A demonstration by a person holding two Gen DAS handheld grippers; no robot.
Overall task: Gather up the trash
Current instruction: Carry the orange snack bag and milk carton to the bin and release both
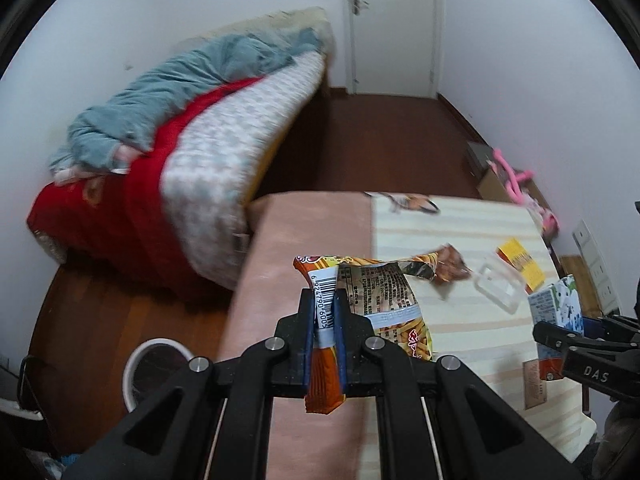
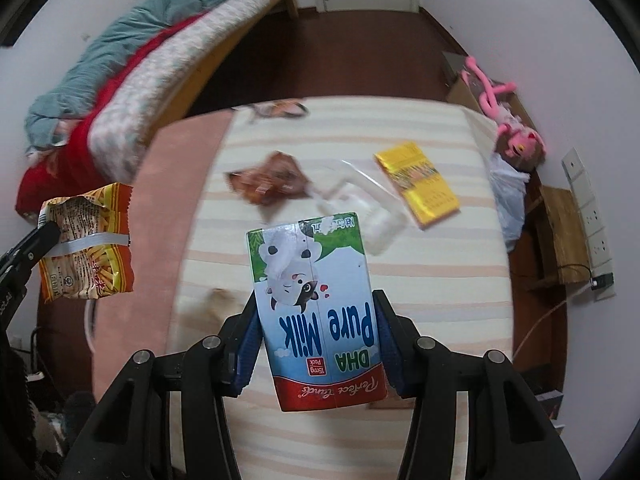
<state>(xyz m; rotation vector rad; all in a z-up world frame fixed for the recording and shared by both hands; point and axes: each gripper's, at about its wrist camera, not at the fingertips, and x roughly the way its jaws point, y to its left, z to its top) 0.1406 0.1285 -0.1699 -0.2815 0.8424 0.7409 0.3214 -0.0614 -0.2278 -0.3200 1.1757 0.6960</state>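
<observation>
Blue-padded, the left gripper (image 1: 324, 312) clamps an orange snack bag (image 1: 368, 304) above the desk (image 1: 460, 320) edge, while the right gripper (image 2: 316, 320) squeezes a milk carton (image 2: 316, 308) over the striped cloth. Farther on lie a brown wrapper (image 2: 272, 180), clear plastic (image 2: 360, 200) and a yellow packet (image 2: 418, 182).

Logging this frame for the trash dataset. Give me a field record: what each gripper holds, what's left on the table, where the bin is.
left gripper: shut on snack bag
right gripper: shut on milk carton
left on table: brown wrapper, clear plastic container, yellow packet
bin: white-rimmed trash bin on floor, lower left of left wrist view
motion blur: yes, both views
</observation>
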